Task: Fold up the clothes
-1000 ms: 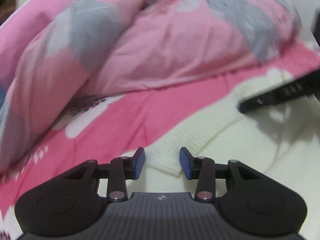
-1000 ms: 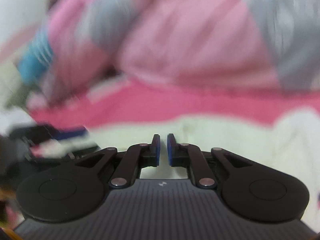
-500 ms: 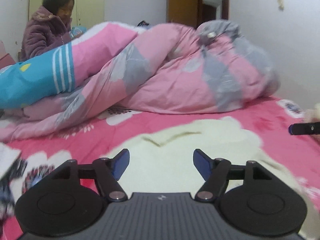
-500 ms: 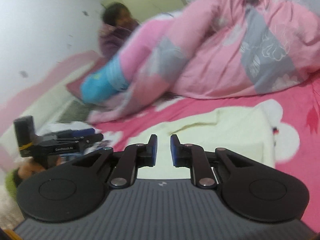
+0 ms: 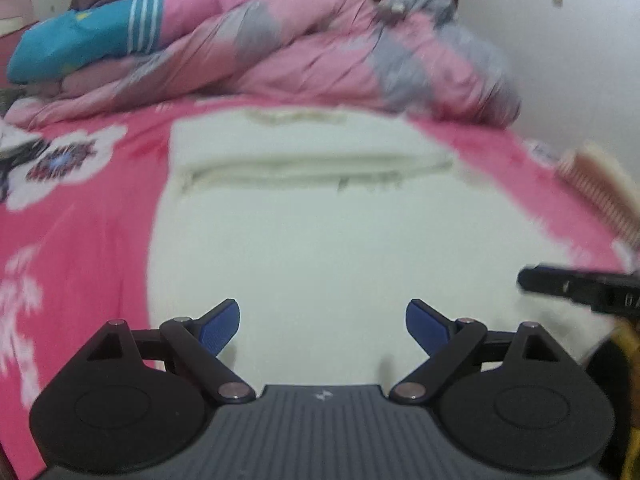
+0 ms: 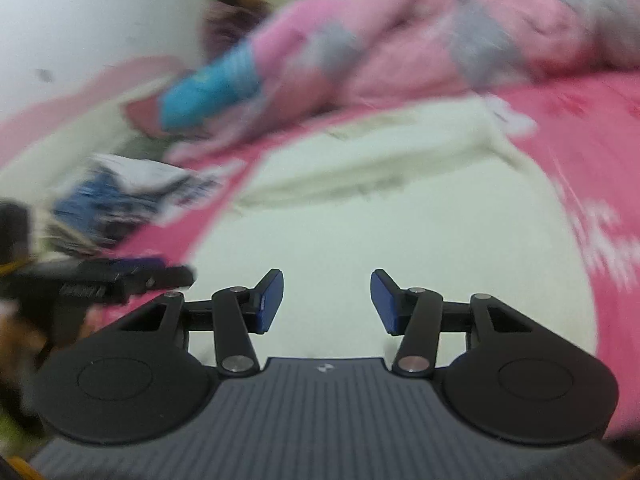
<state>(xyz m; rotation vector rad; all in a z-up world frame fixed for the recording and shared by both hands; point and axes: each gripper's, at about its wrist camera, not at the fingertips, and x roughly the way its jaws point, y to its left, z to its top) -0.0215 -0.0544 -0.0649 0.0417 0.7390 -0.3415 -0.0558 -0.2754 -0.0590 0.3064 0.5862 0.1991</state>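
While opening — left tongs [image 5: 322, 326] wide, right tongs [image 6: 327, 304] narrower — both empty.

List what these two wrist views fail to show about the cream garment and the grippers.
- Cream garment: near hem hidden behind the left gripper body; type unclear, both views blurred.
- Right gripper: jaws opening, nothing between them; in the left view only its tip shows, cut by the right edge.
- Folded pile: right view, smeared by motion; items unreadable.

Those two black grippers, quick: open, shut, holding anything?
Left gripper: opening wide, holding nothing, above the cream knitted sweater.
Right gripper: opening, nothing between its jaws.
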